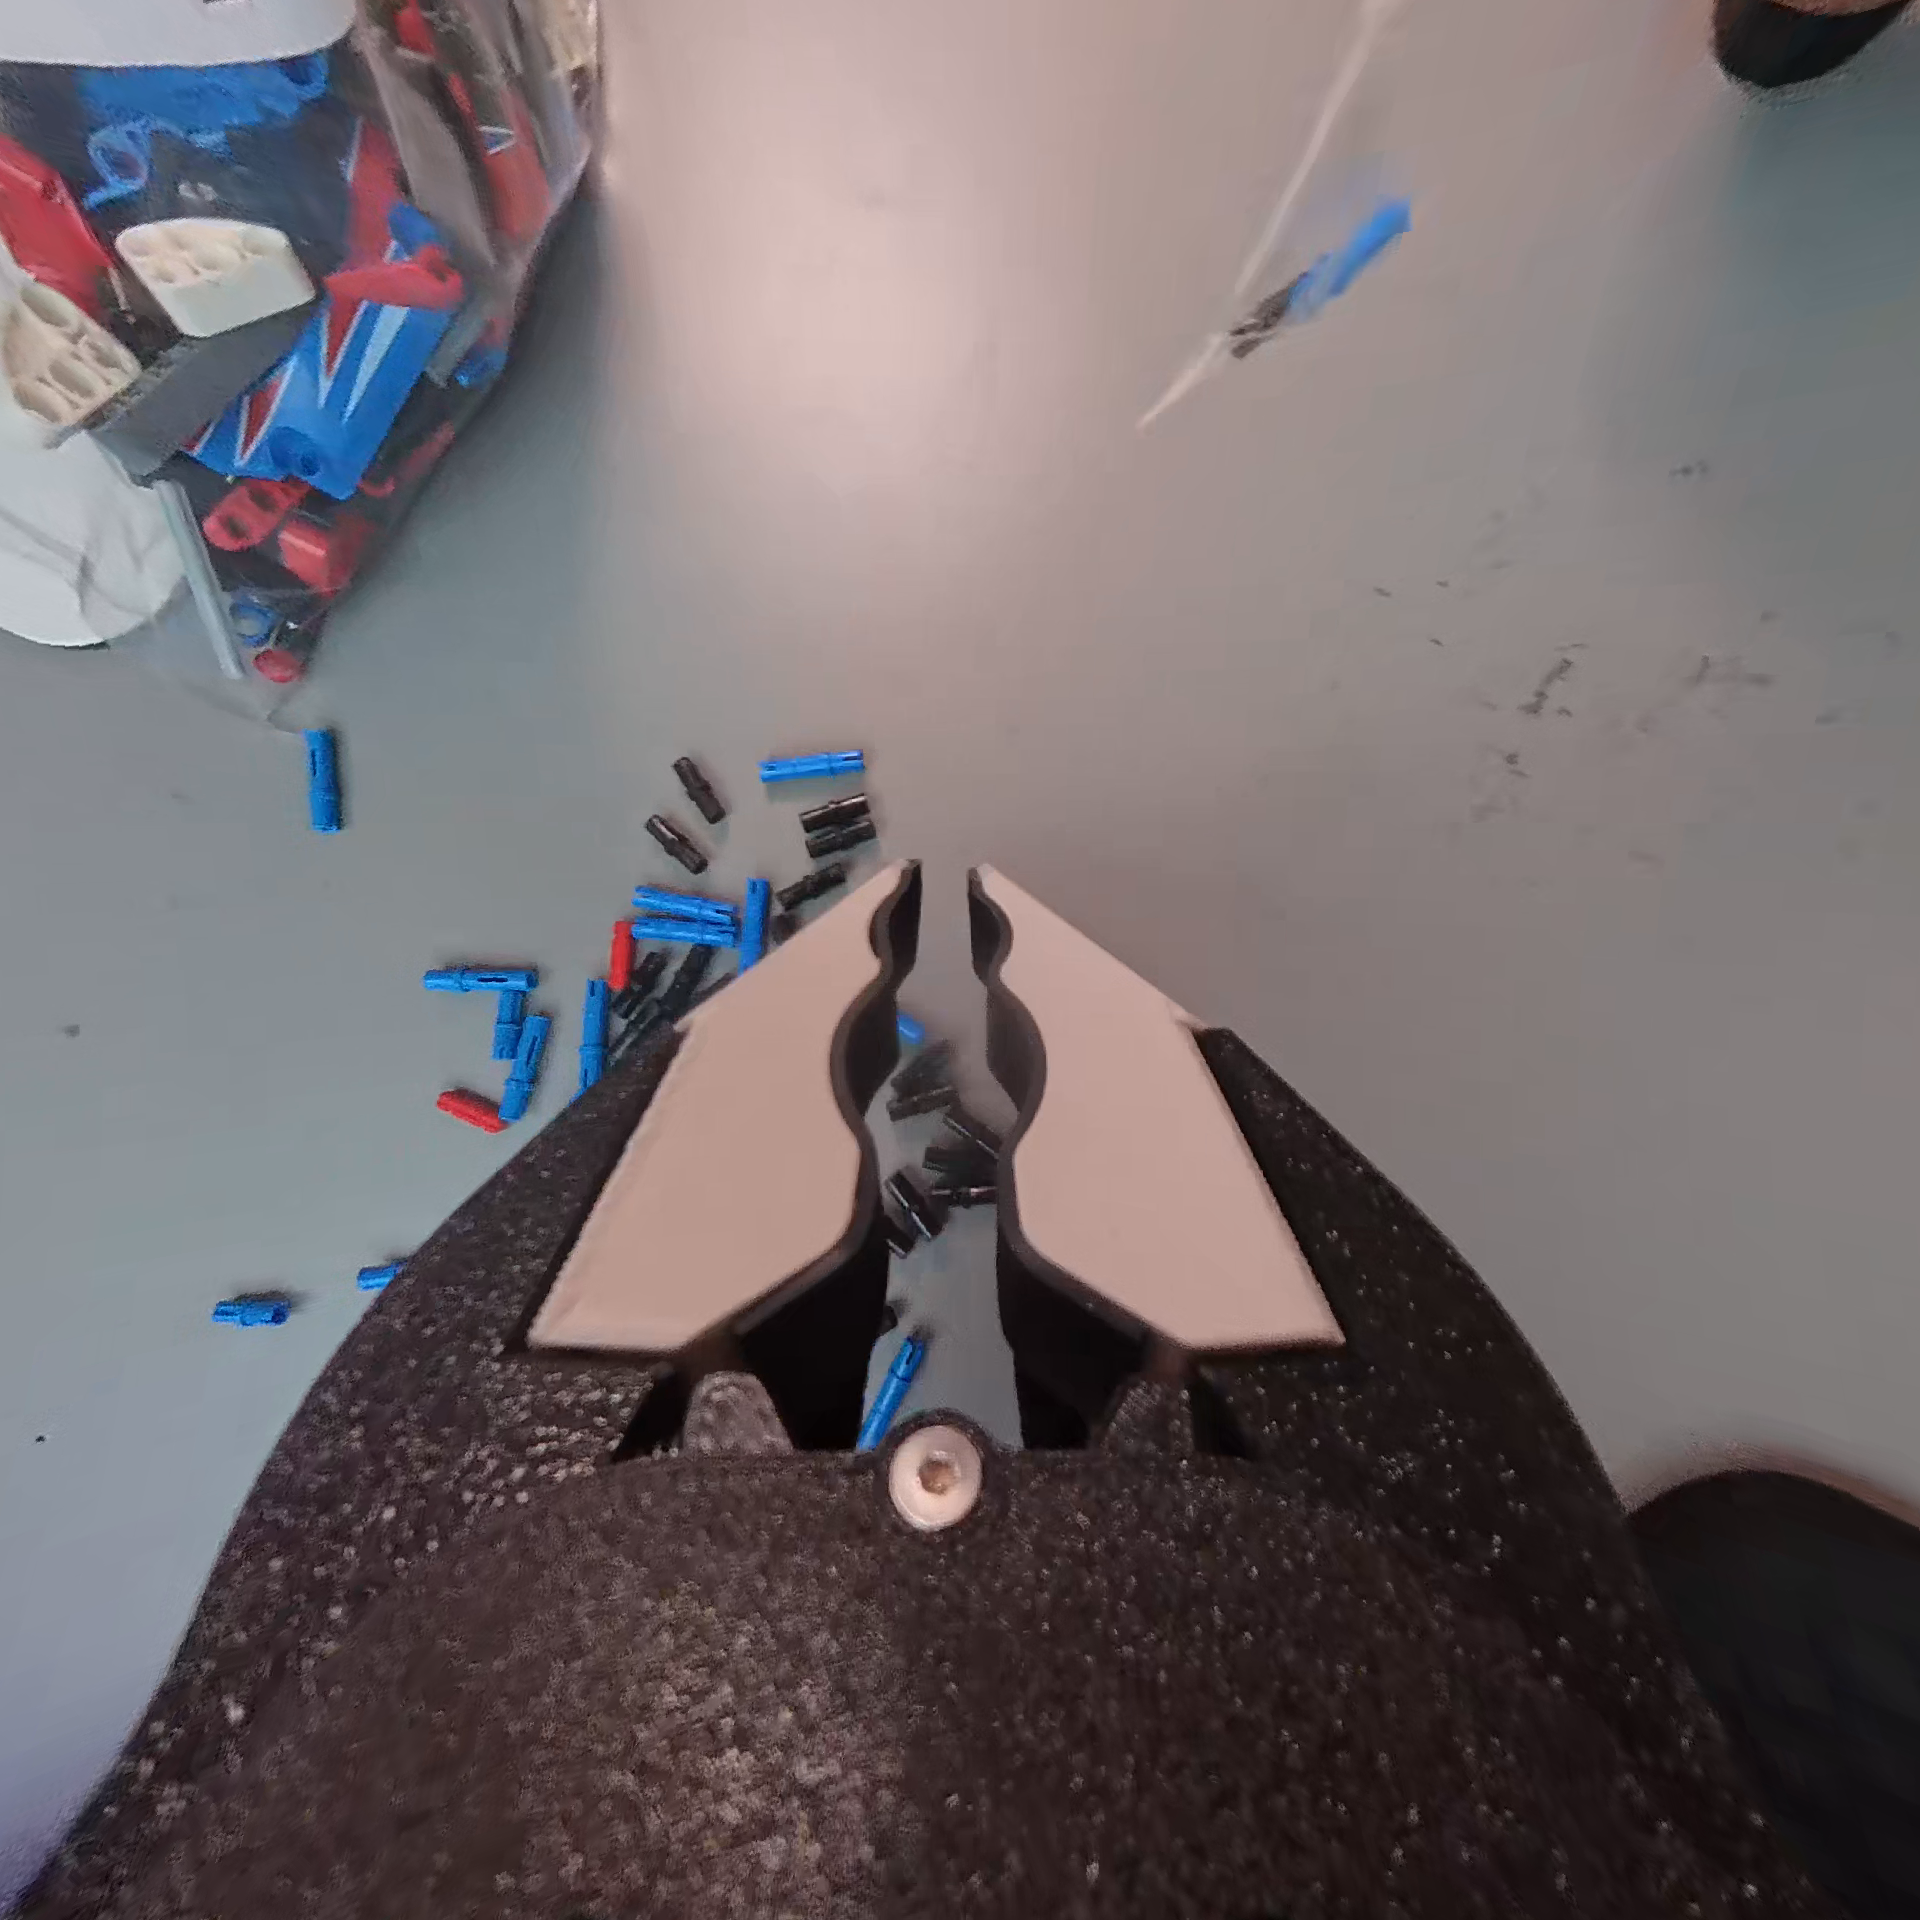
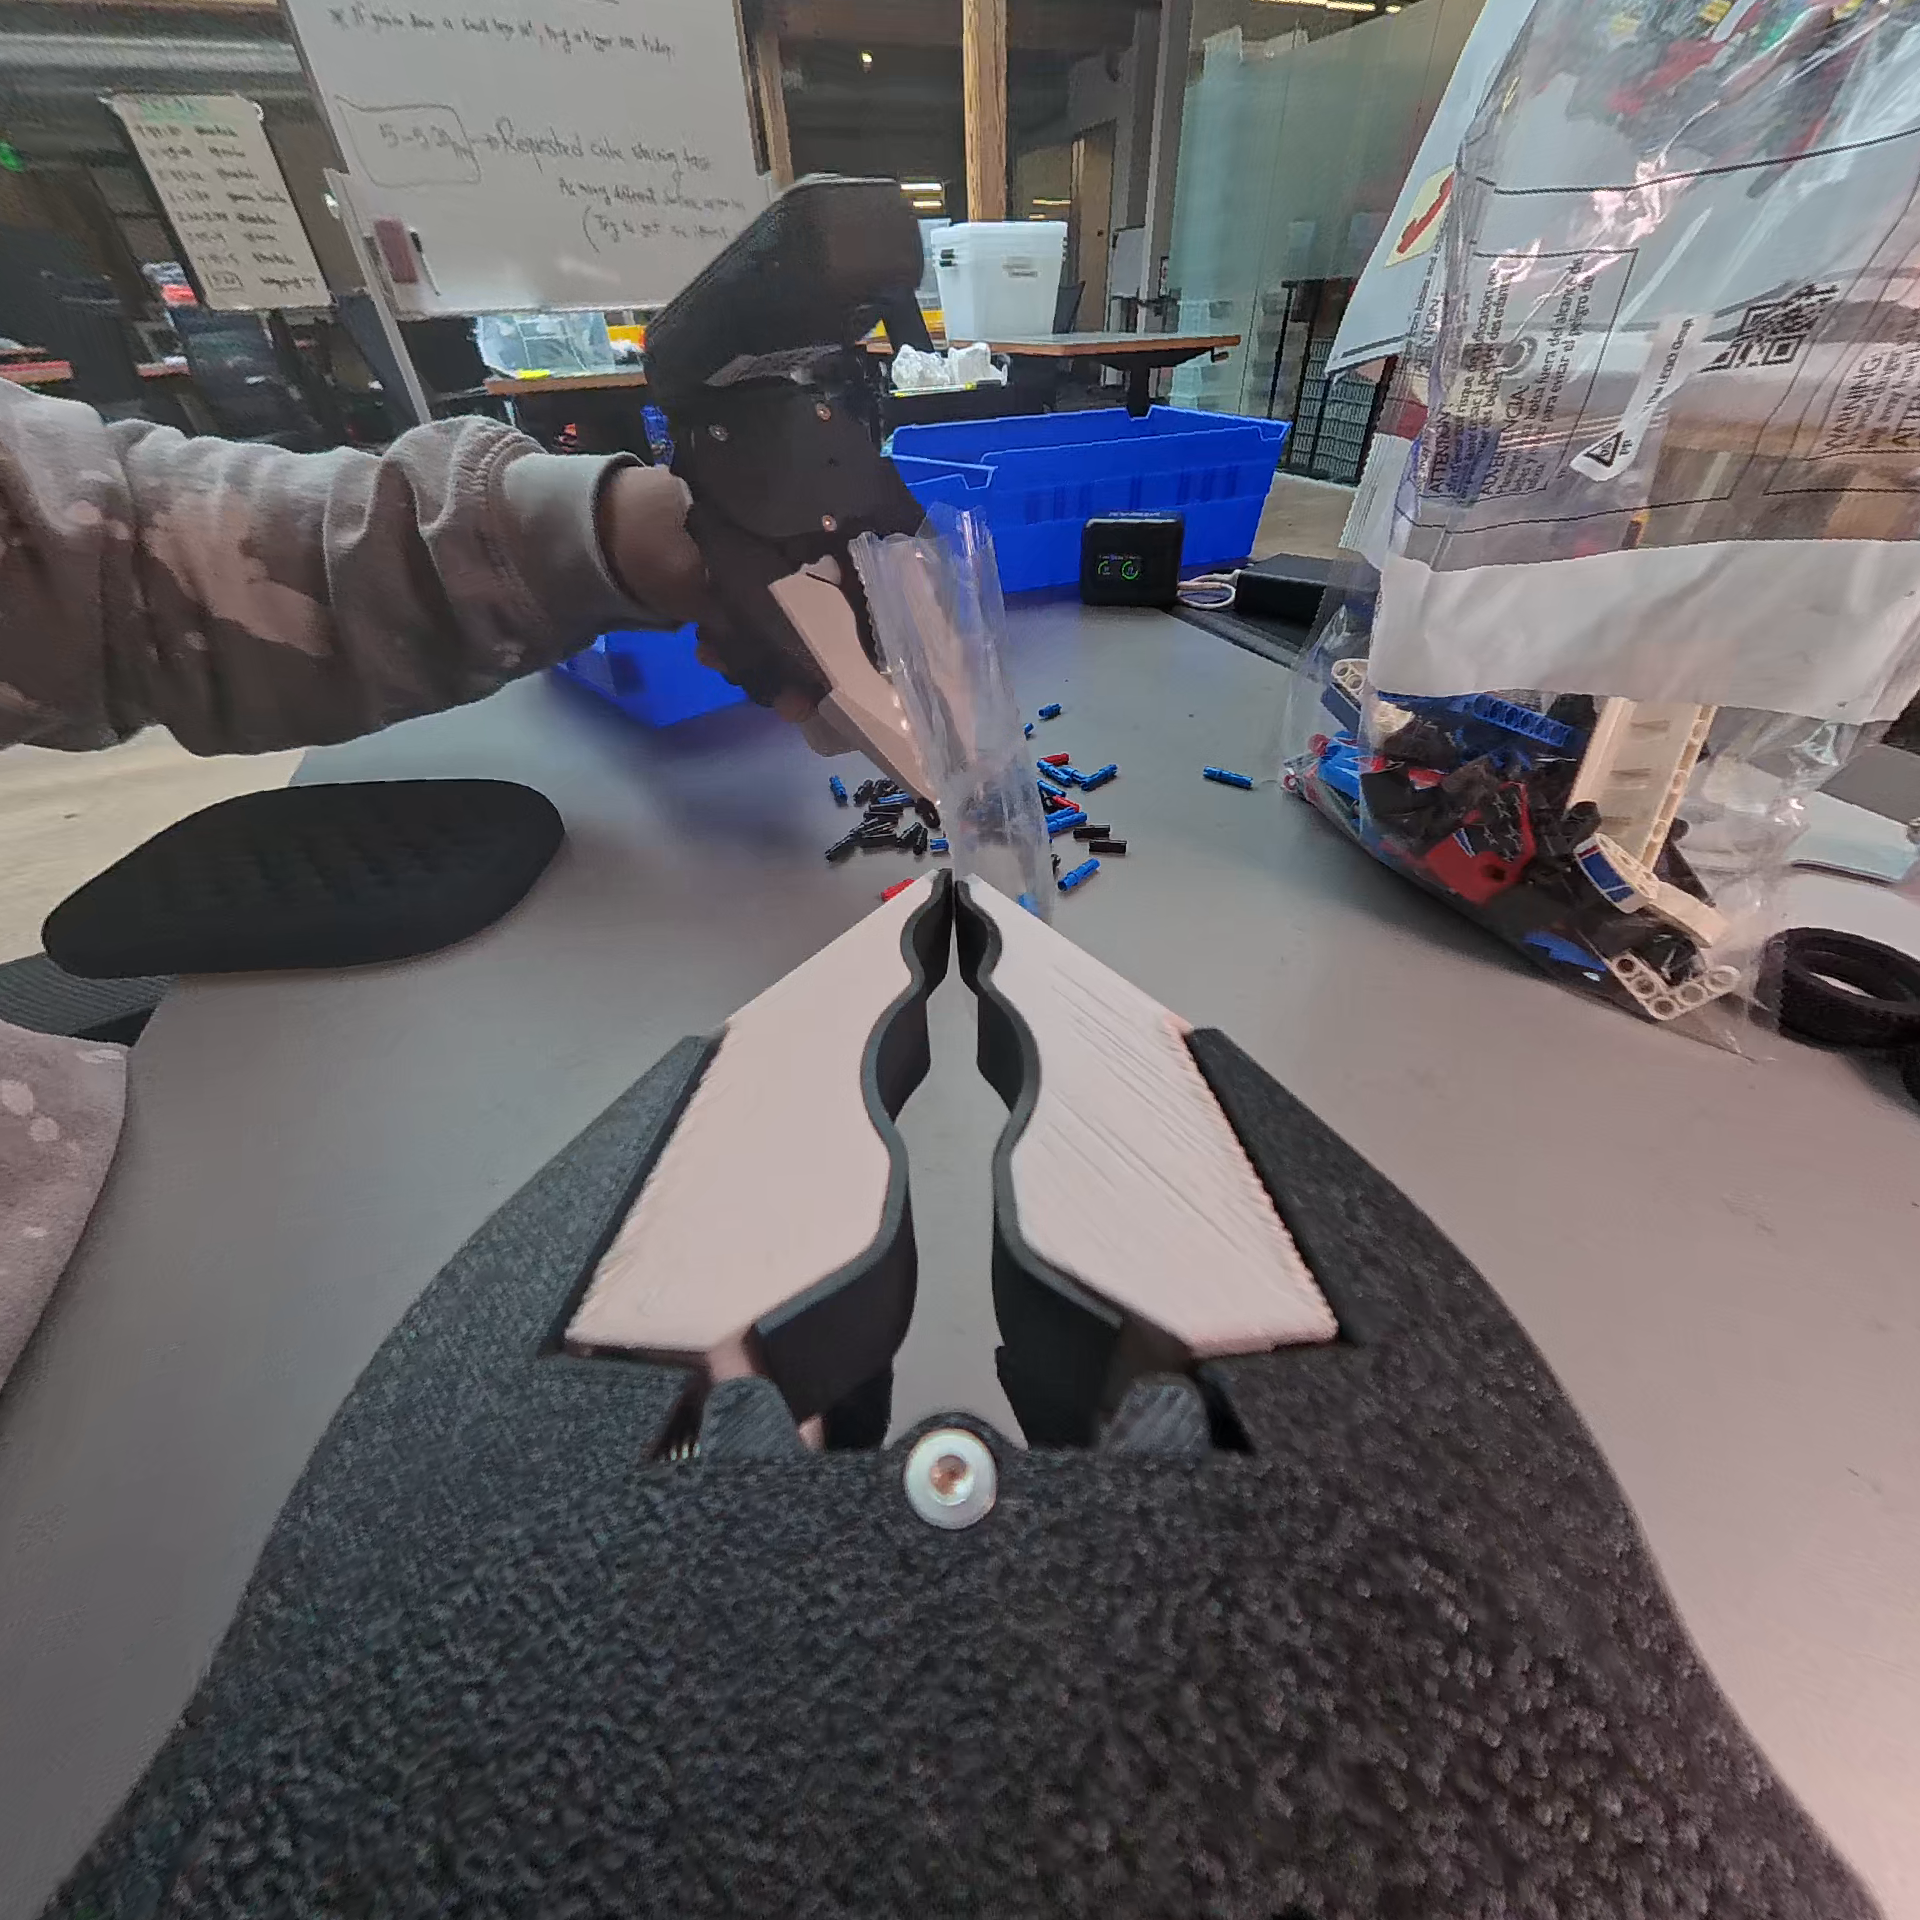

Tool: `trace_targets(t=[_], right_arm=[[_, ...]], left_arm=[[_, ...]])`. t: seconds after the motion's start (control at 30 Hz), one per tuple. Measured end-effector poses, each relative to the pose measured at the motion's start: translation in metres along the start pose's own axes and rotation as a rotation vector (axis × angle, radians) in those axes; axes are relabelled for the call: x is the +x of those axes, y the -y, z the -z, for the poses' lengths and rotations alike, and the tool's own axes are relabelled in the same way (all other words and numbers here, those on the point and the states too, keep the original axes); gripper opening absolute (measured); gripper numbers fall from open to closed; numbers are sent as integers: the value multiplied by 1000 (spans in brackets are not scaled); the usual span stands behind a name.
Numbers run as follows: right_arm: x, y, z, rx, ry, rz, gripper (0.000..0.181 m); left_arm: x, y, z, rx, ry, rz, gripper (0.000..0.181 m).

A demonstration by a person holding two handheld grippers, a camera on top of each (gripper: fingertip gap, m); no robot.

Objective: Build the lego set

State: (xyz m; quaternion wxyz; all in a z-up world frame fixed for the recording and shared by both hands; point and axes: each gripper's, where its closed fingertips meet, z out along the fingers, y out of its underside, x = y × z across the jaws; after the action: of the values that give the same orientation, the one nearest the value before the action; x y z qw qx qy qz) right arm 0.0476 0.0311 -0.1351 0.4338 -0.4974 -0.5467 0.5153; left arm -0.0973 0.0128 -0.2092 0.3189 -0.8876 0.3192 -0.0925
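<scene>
Dozens of pins (image 2: 977, 810) lie scattered on the surface at twelve o'clock from the right tongs (image 2: 953, 883), clenched on a small clear bag (image 2: 951, 665) standing upright, while the left tongs (image 1: 943, 878), slightly parted and empty, hover right over them, nearer.

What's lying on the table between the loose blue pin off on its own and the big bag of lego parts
Nothing: in the right wrist view, bare grey table separates the lone blue pin from the big bag of lego parts.
</scene>
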Motion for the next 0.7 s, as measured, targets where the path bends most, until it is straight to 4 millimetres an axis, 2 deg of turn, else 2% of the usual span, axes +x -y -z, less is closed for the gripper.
trace_targets(t=[0.03,0.23,0.37,0.6,0.7], right_arm=[[0,0,0,0,-1,-2,0],[1,0,0,0,-4,-7,0],[2,0,2,-2,-8,-7,0],[4,0,2,-2,-2,-20,0],[4,-2,3,-11,-7,-6,0]], left_arm=[[-5,1,-4,-7,10,9,16],[-29,5,-33,-89,0,-29,29],[-29,4,-45,-154,-57,-20,29],[-32,4,-45,-159,-36,2,24],[-23,11,-38,-91,-56,-24,24]])
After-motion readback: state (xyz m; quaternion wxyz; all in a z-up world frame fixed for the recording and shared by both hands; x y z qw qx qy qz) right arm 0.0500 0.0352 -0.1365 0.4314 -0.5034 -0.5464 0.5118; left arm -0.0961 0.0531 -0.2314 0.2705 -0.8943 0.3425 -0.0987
